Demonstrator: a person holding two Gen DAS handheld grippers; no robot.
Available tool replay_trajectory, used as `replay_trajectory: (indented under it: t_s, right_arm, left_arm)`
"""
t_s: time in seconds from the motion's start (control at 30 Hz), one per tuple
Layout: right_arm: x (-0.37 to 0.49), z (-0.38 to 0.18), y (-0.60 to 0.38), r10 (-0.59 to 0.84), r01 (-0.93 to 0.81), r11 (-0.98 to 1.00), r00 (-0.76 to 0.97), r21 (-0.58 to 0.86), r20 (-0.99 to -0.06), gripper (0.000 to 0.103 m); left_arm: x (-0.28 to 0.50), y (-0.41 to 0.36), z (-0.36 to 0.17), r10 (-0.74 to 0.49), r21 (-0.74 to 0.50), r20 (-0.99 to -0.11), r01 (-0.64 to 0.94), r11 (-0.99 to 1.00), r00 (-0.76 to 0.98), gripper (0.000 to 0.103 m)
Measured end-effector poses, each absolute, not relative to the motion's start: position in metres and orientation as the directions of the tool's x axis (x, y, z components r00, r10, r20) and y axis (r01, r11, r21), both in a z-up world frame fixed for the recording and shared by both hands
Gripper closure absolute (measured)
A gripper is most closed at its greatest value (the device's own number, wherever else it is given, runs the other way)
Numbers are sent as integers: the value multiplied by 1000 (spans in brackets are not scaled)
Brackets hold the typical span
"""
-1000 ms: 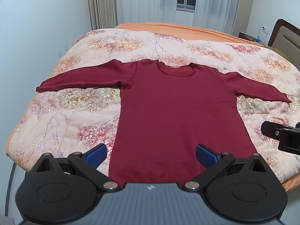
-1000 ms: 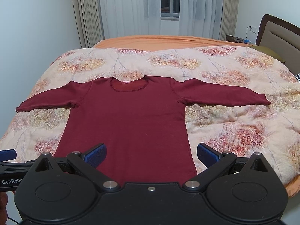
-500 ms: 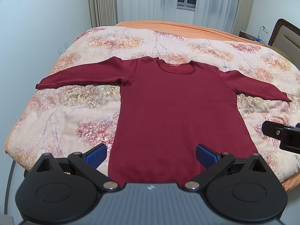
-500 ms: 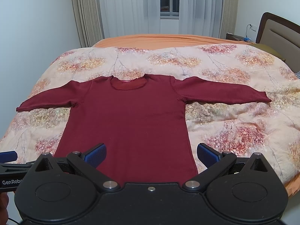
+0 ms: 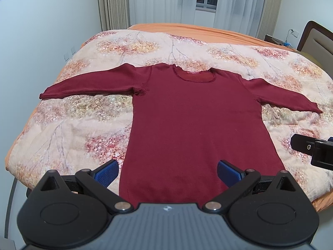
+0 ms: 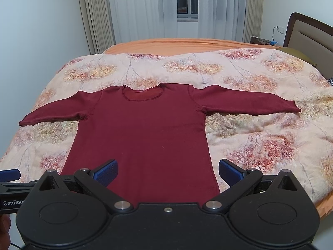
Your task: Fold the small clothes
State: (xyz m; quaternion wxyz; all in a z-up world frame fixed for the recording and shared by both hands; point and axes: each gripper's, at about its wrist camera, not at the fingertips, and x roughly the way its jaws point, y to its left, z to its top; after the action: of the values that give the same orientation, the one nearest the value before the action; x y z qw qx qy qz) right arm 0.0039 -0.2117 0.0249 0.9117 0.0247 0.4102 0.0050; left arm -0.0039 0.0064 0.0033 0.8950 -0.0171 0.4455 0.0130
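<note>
Floral duvet (image 5: pixel 87 125), spread maroon top (image 5: pixel 193 129), headboard (image 6: pixel 308 35) clearer rightward

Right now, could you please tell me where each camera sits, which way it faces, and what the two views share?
Left wrist view: sits on the left hand-held gripper, facing the bed's far side over the shirt; its open blue fingers show, and the right hand-held gripper's tip at the right edge.
Right wrist view: sits on the right hand-held gripper, facing likewise; its open fingers show.
Both share the flat shirt, quilt and curtains.
</note>
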Motion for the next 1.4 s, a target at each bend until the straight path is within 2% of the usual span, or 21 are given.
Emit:
replay_trajectory:
  t_s: [0.47,0.57,0.77,0.93,1.03,1.13,1.2,1.3,1.4]
  right_arm:
    - [2,24,-214,35,14,998,667,60,-745,0]
    - [4,15,-222,68,24,993,655,111,-752,0]
    - [5,-26,-262,138,79,966,645,245,-752,0]
    - [9,-58,-319,168,149,931,636,334,-753,0]
    - [4,-66,-367,250,163,857,699,489,-670,0]
    - [3,-72,-416,340,137,744,765,654,-547,0]
    - [15,-77,-446,378,150,703,749,695,-544,0]
    - [32,-63,-491,262,208,730,795,651,-547,0]
    - [47,-18,-529,106,179,803,896,569,-431,0]
  left_arm:
    - [-5,7,6,4,-26,-797,-40,999,604,0]
    - [-4,10,3,-14,-47,-800,-39,998,600,0]
    - [-3,30,-24,-138,-208,-790,-50,977,597,0]
    - [-6,45,-54,-270,-383,-717,-39,923,642,0]
    - [-2,50,-69,-385,-489,-672,11,872,633,0]
    - [-2,44,-77,-365,-467,-670,15,884,647,0]
    - [-2,41,-82,-341,-458,-667,-4,889,663,0]
    - [0,41,-91,-367,-501,-658,-19,865,658,0]
    - [2,39,-94,-360,-506,-653,-31,862,666,0]
